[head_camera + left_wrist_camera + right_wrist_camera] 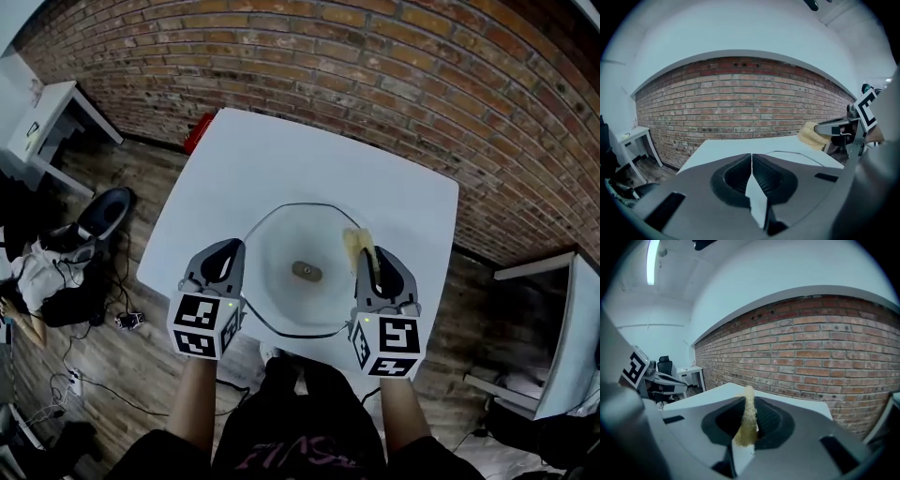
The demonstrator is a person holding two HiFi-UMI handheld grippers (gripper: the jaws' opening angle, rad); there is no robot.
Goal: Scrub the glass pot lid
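Observation:
The glass pot lid (281, 281) lies flat in the middle of the white table (281, 169), its metal knob (307, 272) at the centre. My left gripper (228, 251) hangs over the lid's left rim, jaws shut with nothing between them (752, 159). Over the right rim, my right gripper (365, 258) is shut on a yellow sponge (355, 242), which shows pinched thin between the pads (748, 418). The left gripper view also catches the sponge (811, 134) and a strip of the lid's rim (797, 153).
A brick wall (375, 84) runs behind the table. A red object (197, 131) lies on the floor by the table's far left corner. At left are a small white table (47, 122), a chair (98, 220) and floor clutter. A white desk (562, 319) stands at right.

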